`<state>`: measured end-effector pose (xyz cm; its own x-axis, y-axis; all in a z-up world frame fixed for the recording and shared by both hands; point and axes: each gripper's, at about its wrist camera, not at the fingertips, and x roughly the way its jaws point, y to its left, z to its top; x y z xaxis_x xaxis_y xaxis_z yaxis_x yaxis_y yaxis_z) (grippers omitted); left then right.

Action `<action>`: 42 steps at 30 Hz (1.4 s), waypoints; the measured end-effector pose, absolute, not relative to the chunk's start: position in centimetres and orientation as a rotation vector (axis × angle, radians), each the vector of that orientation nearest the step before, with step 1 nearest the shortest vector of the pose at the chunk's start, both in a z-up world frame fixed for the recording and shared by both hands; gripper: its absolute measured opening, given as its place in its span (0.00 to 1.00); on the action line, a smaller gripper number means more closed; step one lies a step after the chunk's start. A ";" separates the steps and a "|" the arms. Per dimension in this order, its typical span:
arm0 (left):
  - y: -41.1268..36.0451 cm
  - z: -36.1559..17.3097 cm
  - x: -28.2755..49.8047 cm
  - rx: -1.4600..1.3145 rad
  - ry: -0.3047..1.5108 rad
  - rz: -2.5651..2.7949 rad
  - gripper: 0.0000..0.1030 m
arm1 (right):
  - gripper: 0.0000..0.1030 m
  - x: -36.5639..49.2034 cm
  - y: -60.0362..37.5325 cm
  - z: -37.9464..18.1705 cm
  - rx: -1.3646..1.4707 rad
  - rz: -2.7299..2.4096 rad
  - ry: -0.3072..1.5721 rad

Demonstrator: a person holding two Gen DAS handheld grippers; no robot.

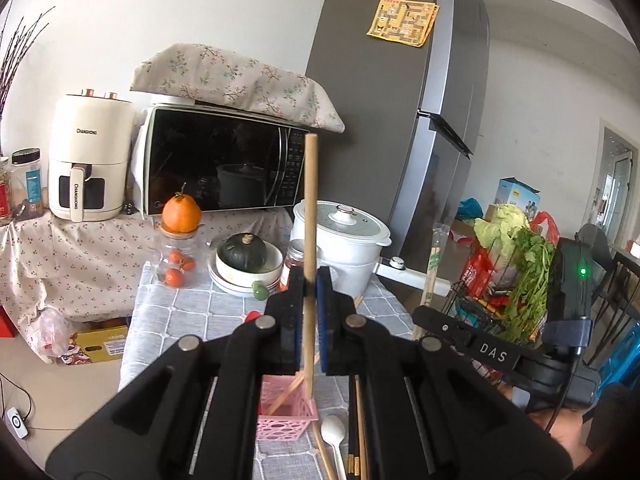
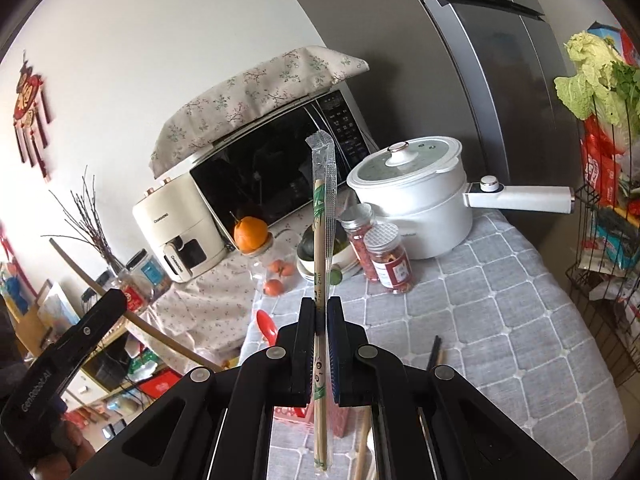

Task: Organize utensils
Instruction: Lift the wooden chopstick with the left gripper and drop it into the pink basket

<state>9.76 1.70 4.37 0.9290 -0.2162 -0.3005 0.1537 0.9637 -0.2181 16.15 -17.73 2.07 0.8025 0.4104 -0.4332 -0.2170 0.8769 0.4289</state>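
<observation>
2 spice jars (image 2: 387, 258), 1 pink basket (image 1: 285, 412), 1 white spoon (image 1: 334, 434), perhaps 3 small oranges (image 1: 175, 276)

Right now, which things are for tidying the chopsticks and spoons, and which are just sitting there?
For the job: wooden chopstick, wrapped chopsticks, pink basket, white spoon, dark chopsticks.

Just sitting there: pot, microwave, orange, squash, red jars.
</observation>
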 end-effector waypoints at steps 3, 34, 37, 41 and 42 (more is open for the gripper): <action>1.8 3.4 10.3 -0.176 0.354 -0.174 0.07 | 0.06 16.6 -16.7 1.7 0.380 0.346 0.532; 8.8 -2.0 11.2 -0.335 0.740 -0.053 0.80 | 0.06 19.7 -8.8 -0.2 0.198 0.256 0.449; 9.0 -2.8 11.1 -0.302 0.782 -0.028 0.82 | 0.06 19.8 -8.1 -0.6 0.165 0.235 0.441; 9.7 -3.6 11.0 -0.299 0.810 -0.014 0.85 | 0.06 19.9 -7.4 -1.0 0.135 0.221 0.428; 9.8 -3.8 11.0 -0.297 0.812 -0.012 0.87 | 0.06 20.0 -7.2 -1.1 0.133 0.220 0.429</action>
<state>10.95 9.81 -3.76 0.6901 -0.1235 -0.7131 -0.1027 0.9586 -0.2655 19.97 -7.21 -1.09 0.8861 0.2391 -0.3970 -0.1833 0.9676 0.1737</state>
